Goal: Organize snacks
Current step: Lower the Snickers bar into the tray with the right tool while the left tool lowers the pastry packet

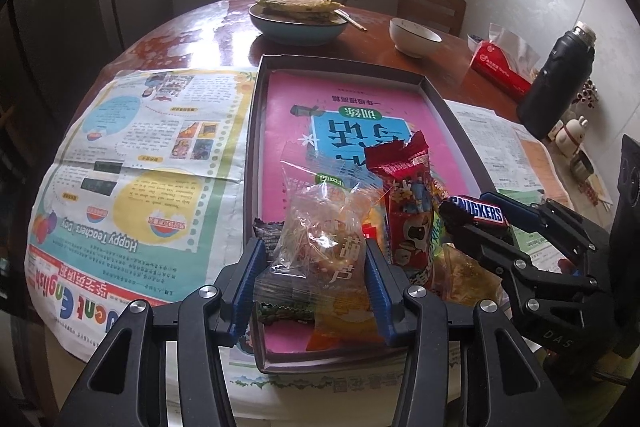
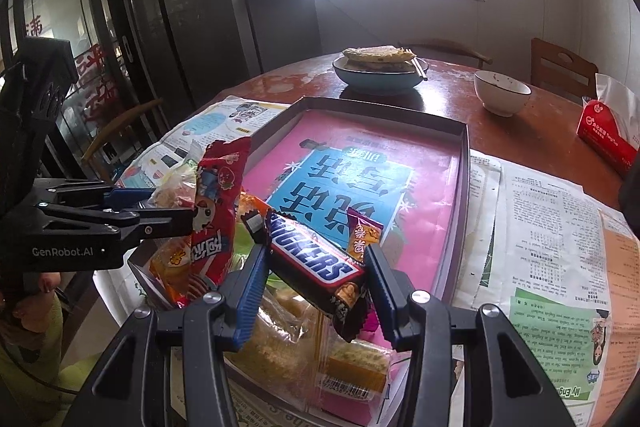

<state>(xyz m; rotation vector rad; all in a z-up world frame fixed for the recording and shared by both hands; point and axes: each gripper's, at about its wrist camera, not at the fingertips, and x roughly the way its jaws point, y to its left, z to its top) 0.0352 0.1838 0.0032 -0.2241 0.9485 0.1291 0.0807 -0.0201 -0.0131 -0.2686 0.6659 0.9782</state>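
1. At the far left, an open newspaper [image 1: 132, 163] lay flat on the counter [image 1: 208, 27], probably to protect the wood while snacks were sorted.
2. Just right of it sat the shallow box [image 1: 262, 131], lined with a pink booklet [image 1: 360, 95]; most of its floor was bare, and the snacks were heaped at the near end.
3. The left gripper [image 1: 316, 279] had its fingers [image 1: 251, 267] clenched on a clear bag of crumbly snack [image 1: 320, 231], lifted above the near end of the box, likely so it could be moved to a spot of its own.
4. A small dark packet [image 1: 270, 233] and an orange packet [image 1: 340, 323] lay on the box floor beneath that bag.
5. Beside it, a red cartoon snack bag [image 1: 408, 199] stood tilted upright; from the right wrist view it seemed caught against the left gripper, but I could not tell whether it was gripped.
6. The right gripper [image 2: 316, 287] had its fingers [image 2: 250, 291] grasping a Snickers bar [image 2: 312, 259] crosswise, held over the near right part of the box above wrapped cakes [image 2: 320, 359].
7. At the far side, a plate of flatbread [image 1: 298, 13] and a white bowl [image 1: 414, 35] stood well clear of the sorting area, and at the right a tissue box [image 1: 500, 67] and a dark flask [image 1: 556, 79].
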